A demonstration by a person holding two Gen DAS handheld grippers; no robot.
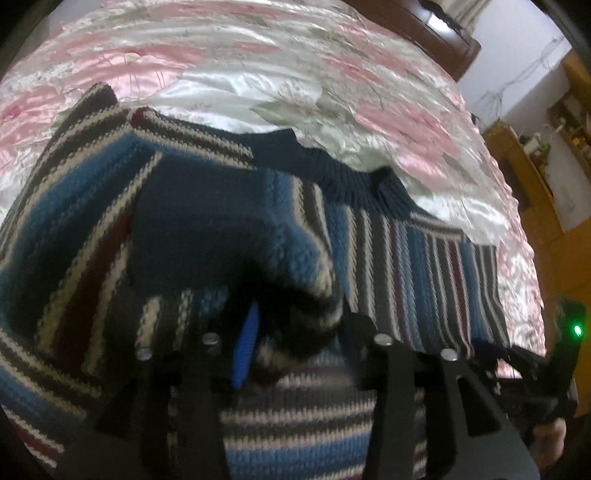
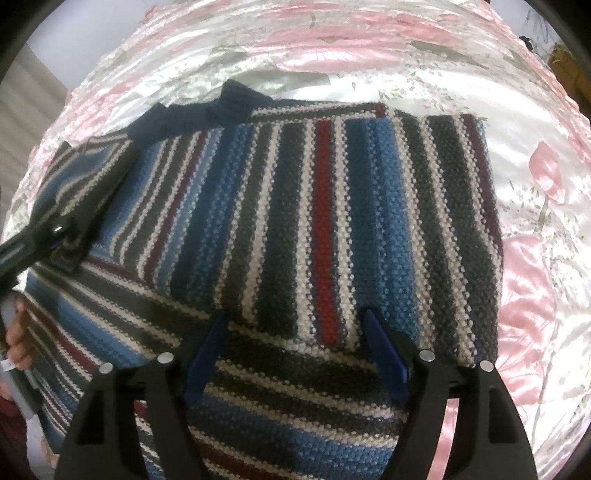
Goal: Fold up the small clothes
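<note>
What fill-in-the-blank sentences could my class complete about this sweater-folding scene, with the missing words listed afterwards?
1. The striped sweater lies on a shiny pink and ____ floral bedspread.
2. The right gripper is ____, with nothing between its blue pads.
3. The left gripper is shut on a bunched fold of the ____.
4. The sweater's ribbed collar is dark ____.

Missing words: white; open; sweater; blue

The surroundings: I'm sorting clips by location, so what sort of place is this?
Probably a home bedroom: a striped sweater lies on a pink floral satin bedspread, with a dark wooden headboard and wooden shelves beyond.
</note>
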